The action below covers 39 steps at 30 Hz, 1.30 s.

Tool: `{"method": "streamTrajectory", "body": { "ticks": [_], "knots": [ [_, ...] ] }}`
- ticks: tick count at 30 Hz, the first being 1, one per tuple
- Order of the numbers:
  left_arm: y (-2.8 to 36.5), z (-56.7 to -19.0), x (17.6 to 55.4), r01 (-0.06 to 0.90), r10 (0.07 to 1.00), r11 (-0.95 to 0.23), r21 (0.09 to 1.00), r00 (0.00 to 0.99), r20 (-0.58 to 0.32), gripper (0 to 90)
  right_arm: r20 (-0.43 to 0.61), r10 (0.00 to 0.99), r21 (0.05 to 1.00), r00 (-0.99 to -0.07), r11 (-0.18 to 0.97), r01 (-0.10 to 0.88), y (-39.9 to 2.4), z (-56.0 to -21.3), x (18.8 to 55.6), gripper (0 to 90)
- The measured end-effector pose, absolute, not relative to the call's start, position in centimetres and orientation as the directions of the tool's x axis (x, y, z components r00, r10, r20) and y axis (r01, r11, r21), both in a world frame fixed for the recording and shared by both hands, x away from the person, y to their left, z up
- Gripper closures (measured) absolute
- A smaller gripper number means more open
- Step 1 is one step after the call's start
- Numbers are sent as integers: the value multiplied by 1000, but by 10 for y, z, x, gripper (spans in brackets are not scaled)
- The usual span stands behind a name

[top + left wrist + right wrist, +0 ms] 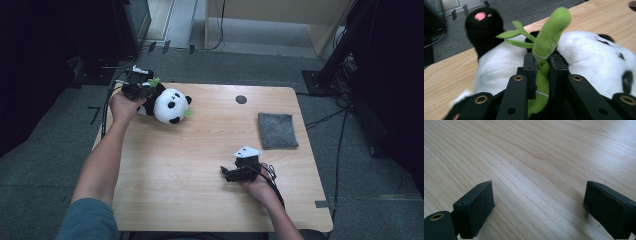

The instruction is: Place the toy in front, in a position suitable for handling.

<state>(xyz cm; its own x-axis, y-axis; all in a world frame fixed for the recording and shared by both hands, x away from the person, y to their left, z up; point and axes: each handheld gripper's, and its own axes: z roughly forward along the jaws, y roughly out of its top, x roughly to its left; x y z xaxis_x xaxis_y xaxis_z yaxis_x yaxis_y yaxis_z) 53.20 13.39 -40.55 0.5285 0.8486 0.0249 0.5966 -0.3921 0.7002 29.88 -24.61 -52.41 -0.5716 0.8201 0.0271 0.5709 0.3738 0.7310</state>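
Left gripper [541, 66] | clamped on green stalk [549, 37] | panda [167, 105]

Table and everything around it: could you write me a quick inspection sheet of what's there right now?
Surface: light wooden table with a round dark hole near the far edge.
Job's things: plush panda lying at the far left corner, with a green bamboo stalk on its belly.
Clutter: grey cloth lying flat at the right.
Grippers: left gripper shut on the bamboo stalk; right gripper open, low over bare wood.
Cables: one trails from each gripper; more lie on the floor at the right.
Surroundings: grey carpet, dark equipment at both sides, a wooden cabinet beyond.
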Motion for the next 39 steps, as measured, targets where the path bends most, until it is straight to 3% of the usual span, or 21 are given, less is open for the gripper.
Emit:
{"method": "streamTrajectory", "body": {
  "ticks": [13, 20, 34, 39],
  "knots": [
    [112, -376, 481, 536, 750, -424, 730, 660, -50, 790, 64, 826, 704, -560, 360, 612, -244, -519, 304, 112],
    [95, -370, 441, 492, 687, -441, 751, 723, -70, 790, 82, 832, 760, -548, 303, 574, -253, -505, 302, 141],
    [62, -386, 378, 514, 584, -398, 760, 781, -223, 790, 96, 847, 796, -523, 250, 552, -279, -484, 300, 198],
    [51, -402, 363, 501, 563, -427, 753, 799, -212, 788, 91, 846, 808, -526, 246, 536, -284, -478, 301, 238]
  ]
}}
